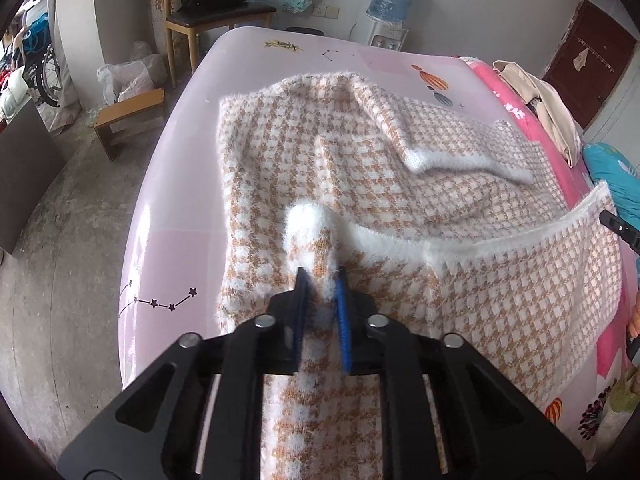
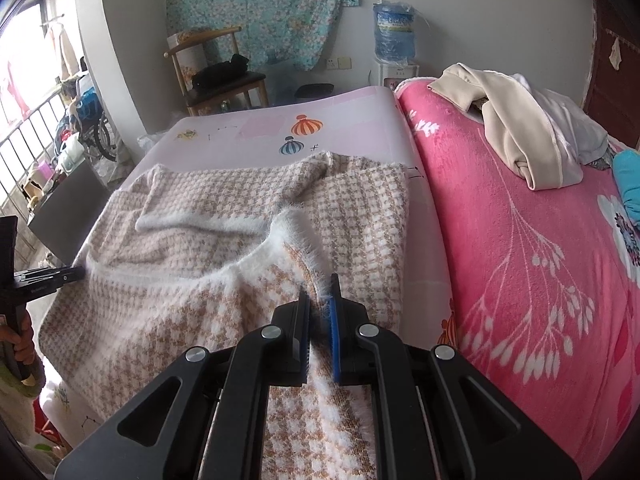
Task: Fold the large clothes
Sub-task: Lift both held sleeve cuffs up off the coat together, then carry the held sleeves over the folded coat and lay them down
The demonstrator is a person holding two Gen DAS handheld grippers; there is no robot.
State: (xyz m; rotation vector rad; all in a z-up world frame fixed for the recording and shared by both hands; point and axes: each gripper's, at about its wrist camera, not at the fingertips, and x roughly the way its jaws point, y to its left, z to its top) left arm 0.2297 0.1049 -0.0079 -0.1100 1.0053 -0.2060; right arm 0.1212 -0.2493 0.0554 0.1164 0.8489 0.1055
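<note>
A fuzzy houndstooth sweater (image 1: 360,168), tan and white with white trim, lies spread on the pale pink sheet (image 1: 180,200) of a bed. My left gripper (image 1: 322,280) is shut on a bunched fold of its near edge with white trim. My right gripper (image 2: 320,290) is shut on the sweater's (image 2: 240,208) near right edge by the white neckline trim. The near part is lifted between the two grippers. The far part lies rumpled with one sleeve folded across. The left gripper's tool also shows at the left edge of the right wrist view (image 2: 44,280).
A pink flowered blanket (image 2: 520,260) covers the bed's right side, with a beige and white clothes pile (image 2: 532,132) and a blue item (image 2: 628,176). A wooden chair (image 2: 224,80), a water dispenser (image 2: 394,40) and a low wooden stool (image 1: 128,116) stand beyond the bed.
</note>
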